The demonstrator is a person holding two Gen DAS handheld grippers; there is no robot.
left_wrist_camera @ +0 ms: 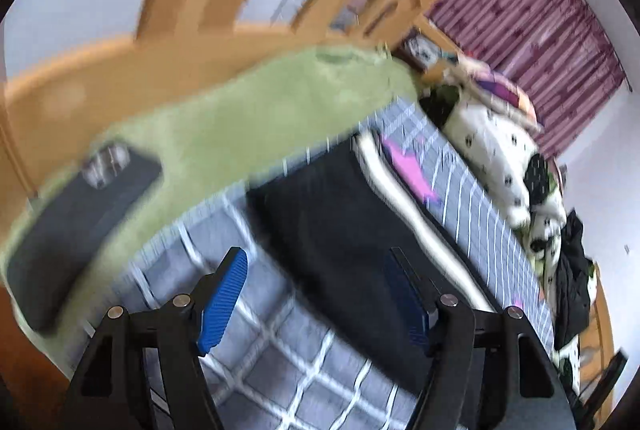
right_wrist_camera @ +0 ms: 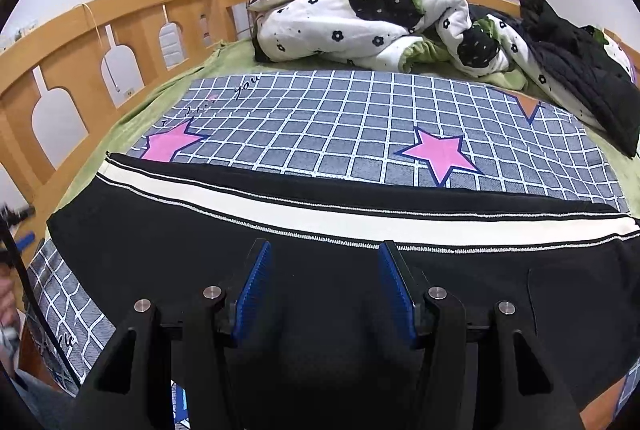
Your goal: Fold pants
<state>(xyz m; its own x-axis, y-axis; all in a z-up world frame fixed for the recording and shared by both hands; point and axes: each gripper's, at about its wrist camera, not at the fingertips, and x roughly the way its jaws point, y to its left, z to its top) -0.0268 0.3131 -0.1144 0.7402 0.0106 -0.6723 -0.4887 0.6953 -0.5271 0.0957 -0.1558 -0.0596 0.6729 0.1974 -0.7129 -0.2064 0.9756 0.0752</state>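
Black pants point(right_wrist_camera: 320, 270): lay flat across near bed point(right_wrist_camera: 120, 125). Right gripper point(right_wrist_camera: 324, 286) and left gripper point(left_wrist_camera: 316, 294): fingers wide, empty. Advice: pinch both layers at the hem, lift evenly.

Matt black knit pants point(right_wrist_camera: 320, 270) with a cream woven stripe lie under the right gripper point(right_wrist_camera: 324, 286), whose ribbed blue pads point(right_wrist_camera: 252, 290) sit in matt black plastic arms with shiny metal pins. Beyond it: a checked cotton sheet point(right_wrist_camera: 340, 117), a varnished wooden rail point(right_wrist_camera: 80, 69), a soft quilt point(right_wrist_camera: 360, 17).
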